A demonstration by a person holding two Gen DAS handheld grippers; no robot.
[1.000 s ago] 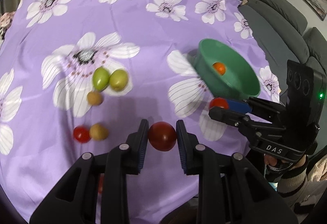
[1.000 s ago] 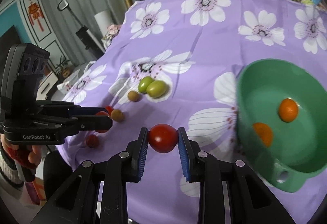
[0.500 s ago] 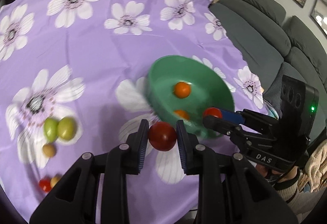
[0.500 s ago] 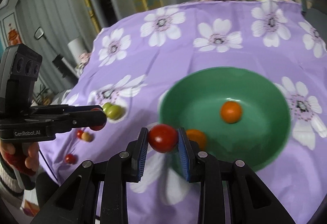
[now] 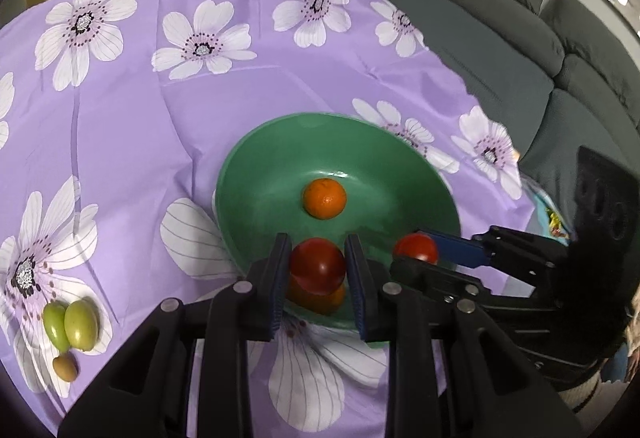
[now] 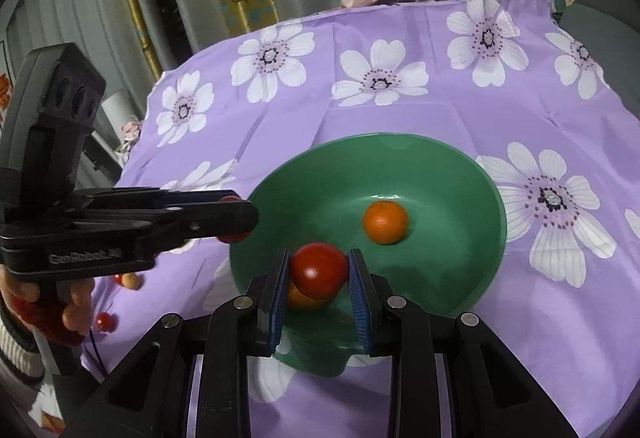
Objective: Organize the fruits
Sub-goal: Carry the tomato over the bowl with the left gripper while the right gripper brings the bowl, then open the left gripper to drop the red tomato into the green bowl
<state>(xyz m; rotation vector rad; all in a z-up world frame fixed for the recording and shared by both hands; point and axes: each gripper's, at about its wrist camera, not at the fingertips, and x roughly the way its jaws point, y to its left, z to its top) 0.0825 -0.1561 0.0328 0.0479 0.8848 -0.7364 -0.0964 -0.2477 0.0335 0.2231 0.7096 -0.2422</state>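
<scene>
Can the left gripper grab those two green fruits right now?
Probably not yet. The left gripper is shut on a red tomato over the green bowl. The green fruits lie uncovered on the cloth, off to the side.

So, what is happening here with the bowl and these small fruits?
A person holds a gripper in each hand. The left gripper and the right gripper each clamp a red tomato over the near edge of the green bowl. Two oranges, one of them in full view, already lie in the bowl. Two green fruits and a small brown one wait on the purple cloth.
</scene>
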